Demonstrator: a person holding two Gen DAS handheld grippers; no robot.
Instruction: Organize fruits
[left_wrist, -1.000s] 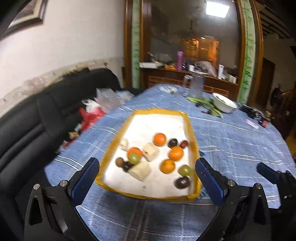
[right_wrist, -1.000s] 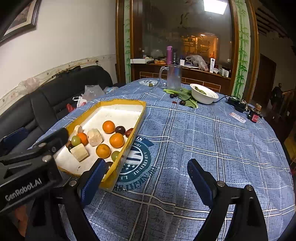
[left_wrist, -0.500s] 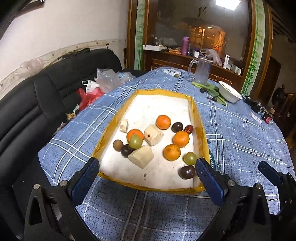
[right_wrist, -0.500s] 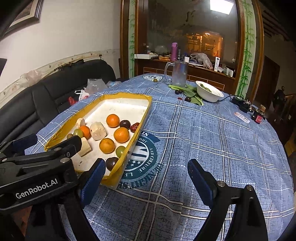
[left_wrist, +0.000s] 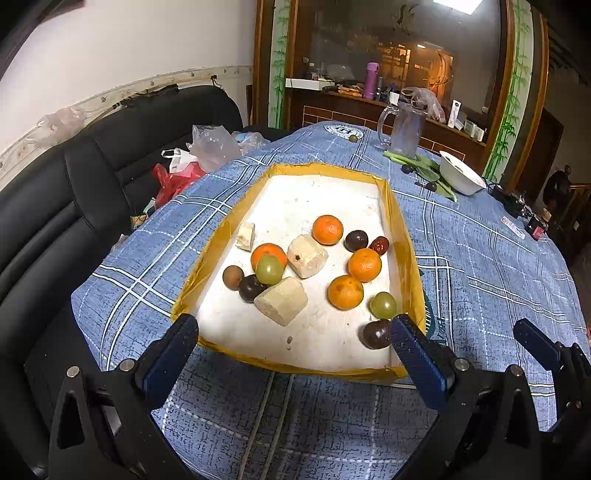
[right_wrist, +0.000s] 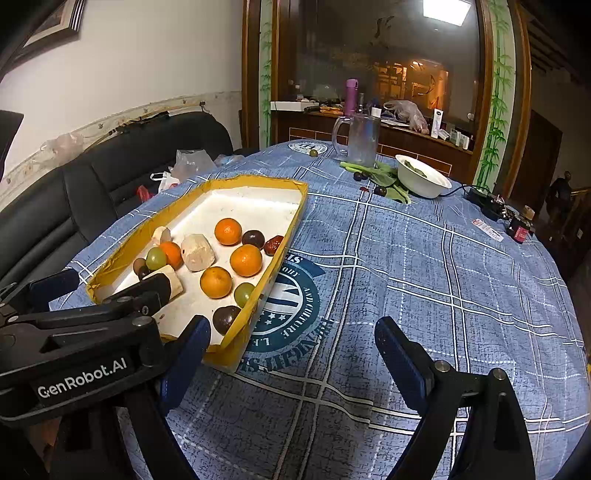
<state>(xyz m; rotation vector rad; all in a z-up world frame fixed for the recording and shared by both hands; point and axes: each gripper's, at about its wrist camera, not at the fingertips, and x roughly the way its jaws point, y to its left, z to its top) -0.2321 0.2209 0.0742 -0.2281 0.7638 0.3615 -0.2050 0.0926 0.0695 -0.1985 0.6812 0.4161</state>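
Observation:
A yellow-rimmed white tray (left_wrist: 221, 236) (right_wrist: 295, 206) on the blue plaid tablecloth holds several oranges (left_wrist: 327, 229) (right_wrist: 245, 260), green grapes (left_wrist: 383, 305) (right_wrist: 243, 293), dark plums (left_wrist: 376, 334) (right_wrist: 225, 319), a red date (left_wrist: 379, 245) and pale cut chunks (left_wrist: 281, 301) (right_wrist: 197, 252). My left gripper (left_wrist: 291, 341) is open and empty, its jaws spread wide over the tray's near edge. My right gripper (right_wrist: 291, 345) is open and empty above the cloth, right of the tray. The left gripper's body (right_wrist: 74, 332) shows in the right wrist view.
A white bowl (right_wrist: 421, 181) with greens, a glass jug (right_wrist: 360, 140), loose dark fruits (right_wrist: 379, 191) and leafy stalks (right_wrist: 384, 179) lie at the table's far side. Small items (right_wrist: 517, 229) sit at the right edge. A black sofa (left_wrist: 55, 206) with plastic bags (left_wrist: 207, 147) stands left.
Both grippers have come lower and closer to the table. The left gripper now has the tray's near edge between its jaws. No fruit has moved.

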